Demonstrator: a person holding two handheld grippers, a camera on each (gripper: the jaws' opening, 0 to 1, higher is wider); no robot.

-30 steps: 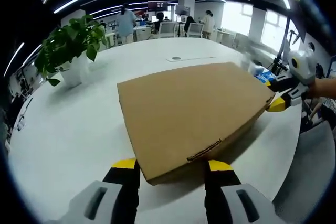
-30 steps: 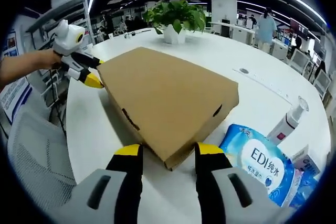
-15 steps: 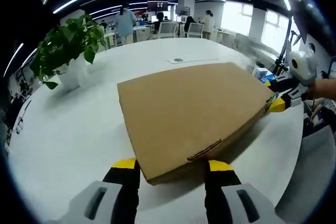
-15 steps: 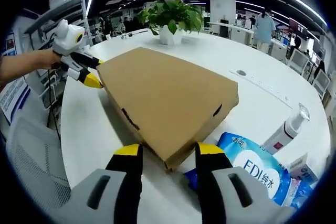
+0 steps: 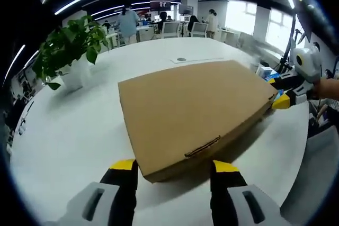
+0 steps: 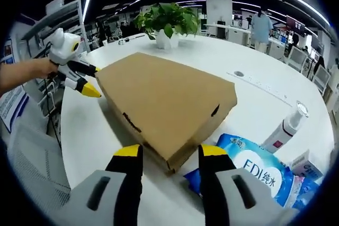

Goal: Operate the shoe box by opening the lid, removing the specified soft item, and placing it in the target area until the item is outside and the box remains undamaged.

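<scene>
A flat brown cardboard shoe box (image 5: 193, 112) lies closed on the white round table (image 5: 79, 130). One box corner points at my left gripper (image 5: 174, 166), which is open, its yellow-tipped jaws straddling that corner. The opposite corner of the box (image 6: 164, 104) sits between the jaws of my open right gripper (image 6: 170, 153). In the left gripper view the right gripper (image 5: 286, 99) shows at the far right corner, held by a hand. The left gripper (image 6: 82, 84) appears at the left corner in the right gripper view, its tip just off the cardboard. The lid is down; its contents are hidden.
A potted plant (image 5: 69, 46) stands on the table's left side, also seen as the plant (image 6: 164, 19) behind the box. A blue wet-wipes pack (image 6: 254, 165) and a pump bottle (image 6: 286, 125) lie right of the box. A grey chair (image 6: 26, 157) is beside the table; people stand far back.
Both views shifted slightly. The left gripper's tip, seen in the right gripper view, has slipped a little off the box corner. The lid stays shut.
</scene>
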